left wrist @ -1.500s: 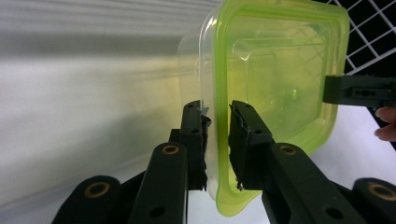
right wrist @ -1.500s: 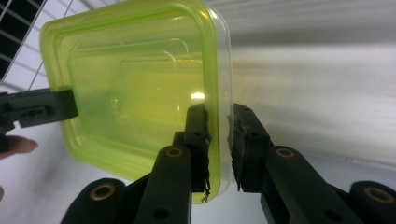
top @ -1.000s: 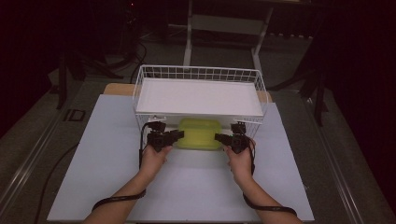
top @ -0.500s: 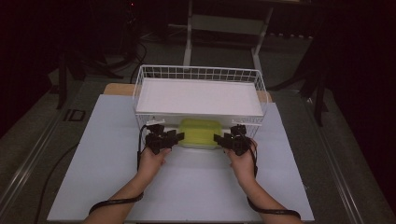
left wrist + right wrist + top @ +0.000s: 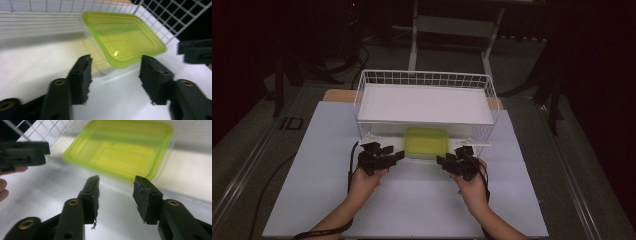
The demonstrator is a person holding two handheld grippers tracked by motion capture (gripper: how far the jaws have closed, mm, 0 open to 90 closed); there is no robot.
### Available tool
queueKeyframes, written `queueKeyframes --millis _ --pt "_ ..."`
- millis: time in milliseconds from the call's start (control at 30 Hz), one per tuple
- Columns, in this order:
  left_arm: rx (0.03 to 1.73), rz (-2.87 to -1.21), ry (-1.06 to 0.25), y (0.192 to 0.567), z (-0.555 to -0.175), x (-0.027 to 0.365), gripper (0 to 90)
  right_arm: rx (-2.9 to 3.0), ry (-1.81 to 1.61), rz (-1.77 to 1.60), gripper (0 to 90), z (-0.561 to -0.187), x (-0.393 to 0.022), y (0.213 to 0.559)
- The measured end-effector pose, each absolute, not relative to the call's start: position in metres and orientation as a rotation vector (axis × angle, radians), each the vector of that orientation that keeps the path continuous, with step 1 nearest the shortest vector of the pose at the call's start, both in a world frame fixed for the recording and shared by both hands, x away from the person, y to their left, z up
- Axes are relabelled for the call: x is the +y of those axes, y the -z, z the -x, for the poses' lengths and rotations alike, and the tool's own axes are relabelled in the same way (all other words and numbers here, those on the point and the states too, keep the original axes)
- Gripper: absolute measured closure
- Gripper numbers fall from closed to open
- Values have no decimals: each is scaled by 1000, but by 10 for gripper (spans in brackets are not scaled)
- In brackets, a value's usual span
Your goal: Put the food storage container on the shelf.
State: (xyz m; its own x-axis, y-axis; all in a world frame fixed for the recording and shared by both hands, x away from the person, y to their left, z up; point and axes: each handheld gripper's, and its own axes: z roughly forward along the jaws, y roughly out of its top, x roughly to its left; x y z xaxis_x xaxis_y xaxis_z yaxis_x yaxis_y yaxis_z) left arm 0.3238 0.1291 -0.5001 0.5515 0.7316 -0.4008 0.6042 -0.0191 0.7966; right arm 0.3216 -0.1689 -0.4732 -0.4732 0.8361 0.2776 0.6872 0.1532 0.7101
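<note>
A clear plastic box with a yellow-green lid [image 5: 427,142] rests on the white table, partly under the front of a white wire basket [image 5: 362,100]. My left gripper [image 5: 398,154] sits just left of the box, jaws open and empty; in the left gripper view the box [image 5: 125,37] lies a little beyond its fingertips [image 5: 83,72]. My right gripper [image 5: 441,160] is close to the box's front right, also open and empty. The lid [image 5: 120,150] lies ahead of the right gripper's [image 5: 116,192] jaws in the right gripper view, slightly blurred.
The wire basket holds a white panel [image 5: 424,102] on its top level and stands at the back of the table [image 5: 322,200]. Dark stands [image 5: 452,25] and floor surround the table. The other gripper [image 5: 197,51] appears at the edge of each gripper view.
Both grippers have drawn back from the box toward the person and let go of it. The box stays half under the basket.
</note>
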Motion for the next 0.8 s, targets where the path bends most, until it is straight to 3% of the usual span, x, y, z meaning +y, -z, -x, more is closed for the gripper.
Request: queueKeyframes --millis 33,167,267,433,800 --pt "1099 -1710 -135 500 -322 131 352 2253 -1221 -1504 667 -319 -167 475" --pt "1057 -1696 -127 498 -309 133 329 2289 -1193 -1480 796 -315 -158 482" --pt "1062 -1702 -133 499 -300 134 218 2315 -1144 -1451 898 -315 -151 487" --pt "1017 -1741 -173 505 -291 136 11 2338 -1126 -1455 900 -319 -143 496" --pt "1001 -1741 -249 511 -286 136 10 2332 -1107 -1460 900 -338 -124 512"
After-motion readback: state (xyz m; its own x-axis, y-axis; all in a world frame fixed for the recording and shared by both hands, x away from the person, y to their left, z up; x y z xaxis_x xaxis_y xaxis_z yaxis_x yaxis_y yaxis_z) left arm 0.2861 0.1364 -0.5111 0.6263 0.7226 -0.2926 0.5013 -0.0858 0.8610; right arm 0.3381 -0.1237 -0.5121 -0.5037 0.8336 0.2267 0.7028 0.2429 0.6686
